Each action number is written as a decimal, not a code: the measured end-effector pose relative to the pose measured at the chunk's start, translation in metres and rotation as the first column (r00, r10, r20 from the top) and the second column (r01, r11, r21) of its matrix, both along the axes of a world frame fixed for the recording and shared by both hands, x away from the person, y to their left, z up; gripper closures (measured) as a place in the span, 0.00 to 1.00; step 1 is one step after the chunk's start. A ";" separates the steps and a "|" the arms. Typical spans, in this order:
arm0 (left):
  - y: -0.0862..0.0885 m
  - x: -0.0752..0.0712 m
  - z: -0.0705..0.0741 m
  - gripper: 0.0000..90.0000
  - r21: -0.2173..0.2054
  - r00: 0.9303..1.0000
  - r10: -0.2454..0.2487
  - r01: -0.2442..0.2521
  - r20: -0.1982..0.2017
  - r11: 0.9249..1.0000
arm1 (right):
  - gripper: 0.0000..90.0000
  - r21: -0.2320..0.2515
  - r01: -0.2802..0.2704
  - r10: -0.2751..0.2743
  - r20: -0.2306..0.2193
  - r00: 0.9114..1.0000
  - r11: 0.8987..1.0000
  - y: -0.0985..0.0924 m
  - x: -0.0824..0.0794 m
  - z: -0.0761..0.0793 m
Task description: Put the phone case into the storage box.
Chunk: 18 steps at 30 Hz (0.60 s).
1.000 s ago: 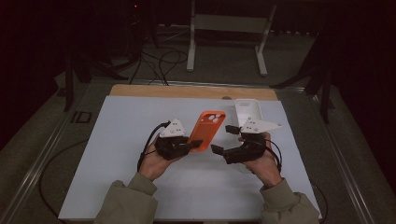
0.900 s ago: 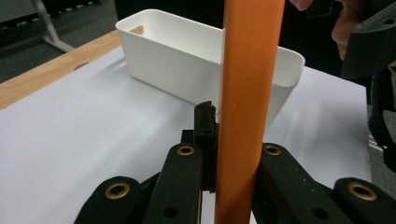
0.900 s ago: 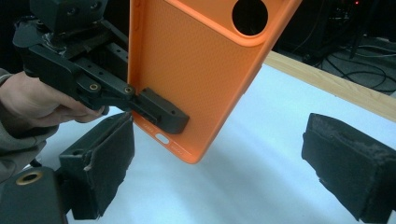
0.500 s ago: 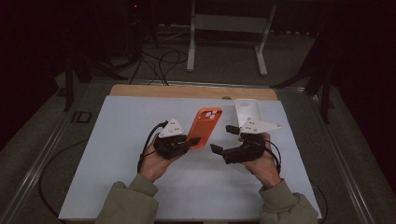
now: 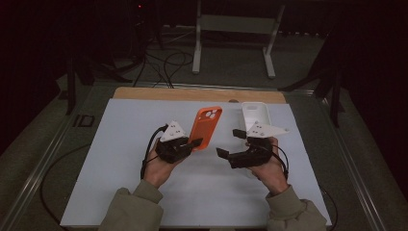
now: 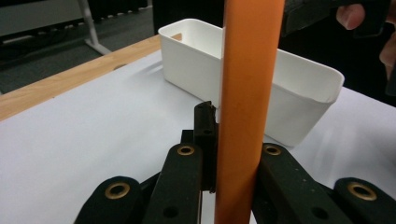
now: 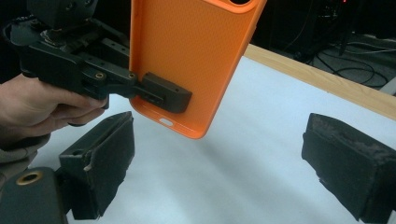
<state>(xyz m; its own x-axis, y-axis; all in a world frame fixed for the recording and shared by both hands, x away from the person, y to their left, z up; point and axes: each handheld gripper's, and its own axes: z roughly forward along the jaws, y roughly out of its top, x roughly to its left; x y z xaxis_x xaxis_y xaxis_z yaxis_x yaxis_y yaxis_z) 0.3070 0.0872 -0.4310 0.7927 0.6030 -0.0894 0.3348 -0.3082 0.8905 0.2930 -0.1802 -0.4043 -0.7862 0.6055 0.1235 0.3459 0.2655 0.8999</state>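
— Orange silicone phone case (image 5: 205,127): where is it?
— Pinched by its lower end in the left gripper (image 5: 191,143), above the white table (image 5: 120,144). The right gripper (image 5: 230,143) stands spread, empty. White rectangular plastic bin (image 5: 255,115) beyond. No readable writing.

You sit in what looks like a lab or recording room, not a home. Your table (image 5: 120,192) is a plain wooden bench with a white sheet laid over it and a bare wood strip (image 5: 192,94) at the far edge. Around it the room is dark. Loose cables (image 5: 163,62) snake over the grey floor (image 5: 231,72) beyond the table, next to a white metal stand (image 5: 235,29) on splayed feet. A small red light (image 5: 140,6) glows on dark gear at the back. Cables also trail from the devices you hold.
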 end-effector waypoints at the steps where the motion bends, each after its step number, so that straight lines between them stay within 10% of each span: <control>1: 0.000 0.000 0.000 0.96 -0.001 1.000 0.005 -0.005 0.002 1.000 | 0.11 0.002 0.001 -0.001 0.000 1.000 1.000 0.000 0.000 0.000; 18: -0.006 -0.003 -0.008 0.96 0.011 0.998 0.055 -0.055 0.012 0.998 | 0.09 0.039 0.047 -0.048 0.013 0.999 0.998 0.007 0.000 0.004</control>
<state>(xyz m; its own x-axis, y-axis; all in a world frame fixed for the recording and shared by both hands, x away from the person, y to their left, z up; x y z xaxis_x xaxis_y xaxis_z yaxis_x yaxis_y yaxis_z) 0.3040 0.0814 -0.4392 0.7593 0.6467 -0.0732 0.3411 -0.2997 0.8909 0.2930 -0.1730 -0.4001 -0.7585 0.6372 0.1370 0.3447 0.2138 0.9140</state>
